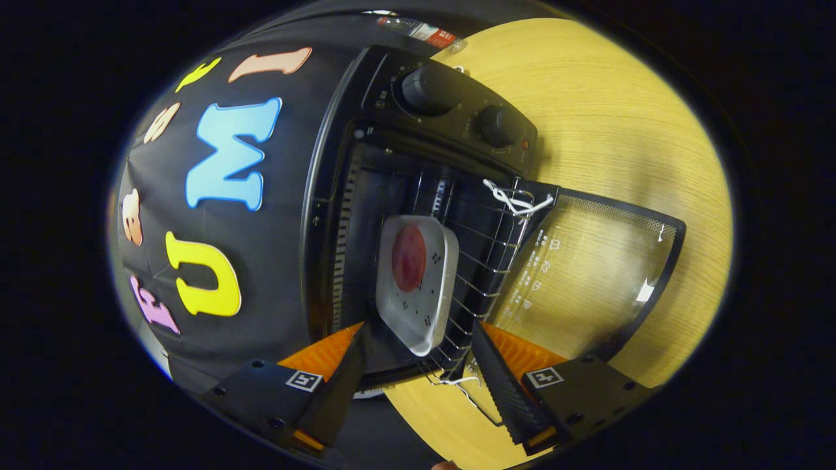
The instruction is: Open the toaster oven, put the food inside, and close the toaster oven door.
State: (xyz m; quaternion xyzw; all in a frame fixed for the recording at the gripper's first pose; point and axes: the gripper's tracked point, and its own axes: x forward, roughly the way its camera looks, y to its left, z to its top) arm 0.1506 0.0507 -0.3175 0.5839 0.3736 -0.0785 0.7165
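Toaster oven (pixel 418 196) sits door-down on light wooden table (pixel 620 130); jaws of gripper (pixel 418 343) spread wide, holding nothing.

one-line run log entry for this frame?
oven: door open | dish with food on rack inside | gripper: jaws open, empty, just short of dish | next: close door

toaster oven (pixel 405 215) open, food plate (pixel 431 294) inside

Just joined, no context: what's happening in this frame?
A person's handheld gripper is open, holding nothing, its fingers just short of the toaster oven. The oven's glass door is swung open over the wooden table. A white dish with a round red piece of food sits on the wire rack inside. The door is not yet closed.
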